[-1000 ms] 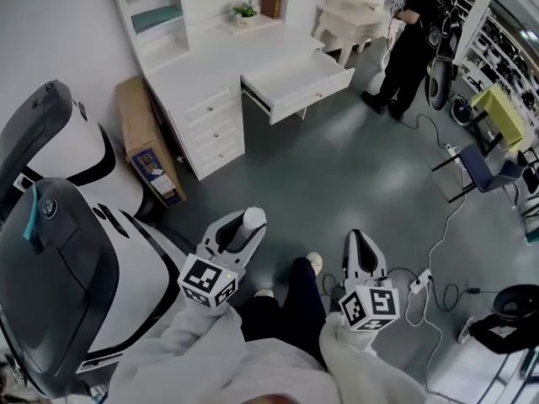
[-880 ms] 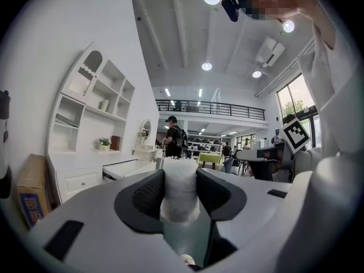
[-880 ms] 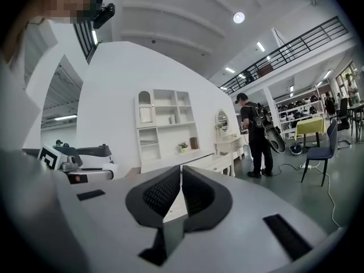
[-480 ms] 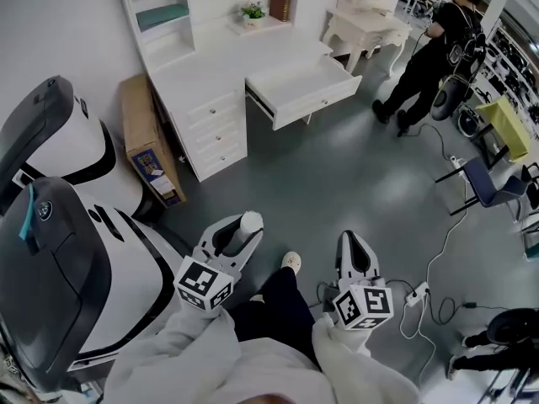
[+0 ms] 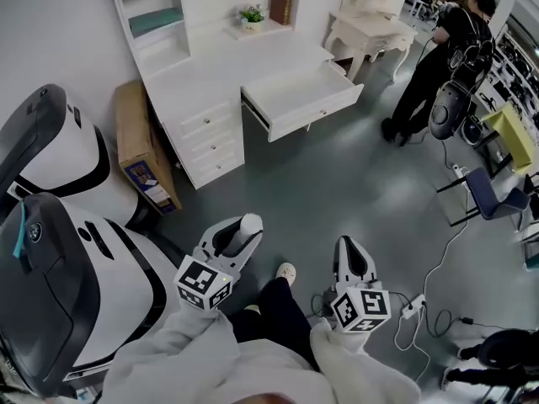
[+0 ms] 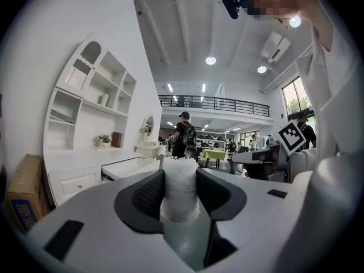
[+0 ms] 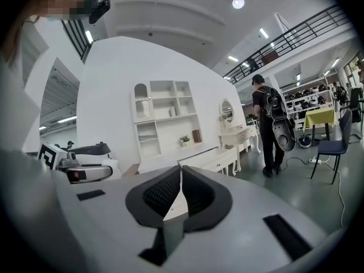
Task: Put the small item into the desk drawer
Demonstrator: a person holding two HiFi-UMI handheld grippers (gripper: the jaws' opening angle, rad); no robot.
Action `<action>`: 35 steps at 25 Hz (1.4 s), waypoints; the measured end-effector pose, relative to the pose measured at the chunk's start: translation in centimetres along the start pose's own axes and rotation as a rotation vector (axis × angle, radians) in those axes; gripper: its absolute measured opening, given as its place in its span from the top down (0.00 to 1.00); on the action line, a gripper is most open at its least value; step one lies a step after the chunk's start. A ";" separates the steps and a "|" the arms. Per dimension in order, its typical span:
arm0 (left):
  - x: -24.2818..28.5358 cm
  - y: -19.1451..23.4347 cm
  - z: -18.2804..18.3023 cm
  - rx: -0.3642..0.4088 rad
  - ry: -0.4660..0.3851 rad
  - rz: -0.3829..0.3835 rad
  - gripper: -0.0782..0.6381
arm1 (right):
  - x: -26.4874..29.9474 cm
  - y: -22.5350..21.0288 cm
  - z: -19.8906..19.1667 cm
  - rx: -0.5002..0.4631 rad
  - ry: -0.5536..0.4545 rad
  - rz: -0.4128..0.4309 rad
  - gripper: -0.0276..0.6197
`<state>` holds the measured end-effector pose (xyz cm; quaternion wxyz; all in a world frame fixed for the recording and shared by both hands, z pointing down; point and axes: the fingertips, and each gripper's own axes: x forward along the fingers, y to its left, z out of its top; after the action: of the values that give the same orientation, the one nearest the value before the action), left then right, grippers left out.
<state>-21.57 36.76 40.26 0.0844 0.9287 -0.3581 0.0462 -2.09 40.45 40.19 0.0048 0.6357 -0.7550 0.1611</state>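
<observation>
My left gripper (image 5: 245,226) is shut on a small white item (image 5: 250,222), which stands up between its pads at the lower middle of the head view. In the left gripper view the item (image 6: 181,185) fills the gap between the dark pads. My right gripper (image 5: 352,247) is beside it, shut with nothing in it, and its pads meet at the tips (image 7: 180,178). The white desk (image 5: 210,66) stands well ahead across the floor, with its drawer (image 5: 303,96) pulled open towards the right. Both gripper views show that drawer (image 6: 126,167) (image 7: 215,156) far off.
A big white-and-black machine (image 5: 59,251) fills the left side. A cardboard box (image 5: 143,154) leans by the desk's left end. A person in black (image 5: 438,66) stands at the far right near a white vanity table (image 5: 370,28). Cables (image 5: 429,310) and a chair (image 5: 488,196) are on the right.
Both grippers have moved forward over the grey floor towards the desk, the left one still holding the white item. The person in black has shifted to the right.
</observation>
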 end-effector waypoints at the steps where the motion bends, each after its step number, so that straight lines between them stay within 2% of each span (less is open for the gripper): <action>1: 0.6 0.1 0.0 -0.002 0.004 -0.001 0.63 | 0.4 -0.4 0.1 0.003 0.005 -0.002 0.90; 8: 4.4 1.6 -0.1 -0.014 0.027 -0.008 0.63 | 3.4 -2.3 0.5 0.034 0.030 0.025 0.90; 13: 7.4 2.7 0.3 -0.014 0.027 -0.009 0.63 | 5.8 -4.3 1.3 0.023 0.033 0.023 0.90; 24: 12.6 4.9 1.2 -0.016 0.035 0.025 0.63 | 10.8 -7.9 2.6 0.030 0.052 0.050 0.90; 35: 17.4 5.1 2.2 0.009 0.007 0.048 0.63 | 14.3 -12.1 3.7 0.022 0.043 0.071 0.90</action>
<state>-12.08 21.19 41.27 0.0804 0.9201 -0.3797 0.0534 7.49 24.11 42.55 0.0083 0.6048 -0.7750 0.1830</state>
